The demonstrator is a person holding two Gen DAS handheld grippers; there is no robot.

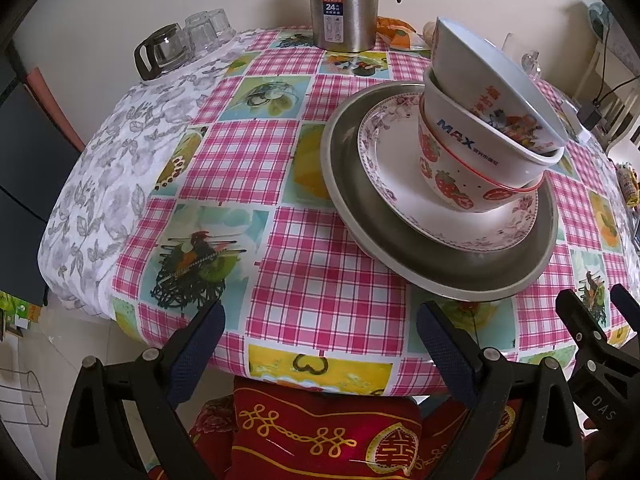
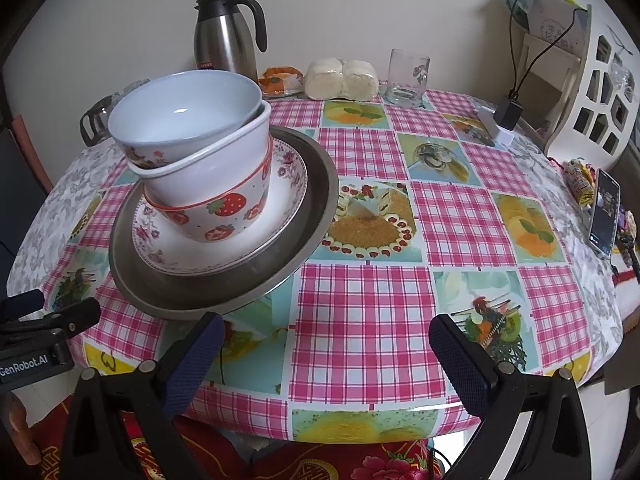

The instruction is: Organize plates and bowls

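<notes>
Tools (image 1: pixel 320 344) empty; bowls (image 2: pixel 188 136) nested on plate (image 2: pixel 280 184).

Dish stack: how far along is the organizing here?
Looks nearly finished: three bowls are nested on a floral plate, which sits in a metal plate. The top bowl sits tilted. Nothing is in hand: the left gripper and right gripper are both open, short of the stack. Left: perhaps levelling that bowl.

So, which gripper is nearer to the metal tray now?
Left, slightly. The left gripper sits just short of the metal tray; the right gripper is similarly back but off to its right.
</notes>
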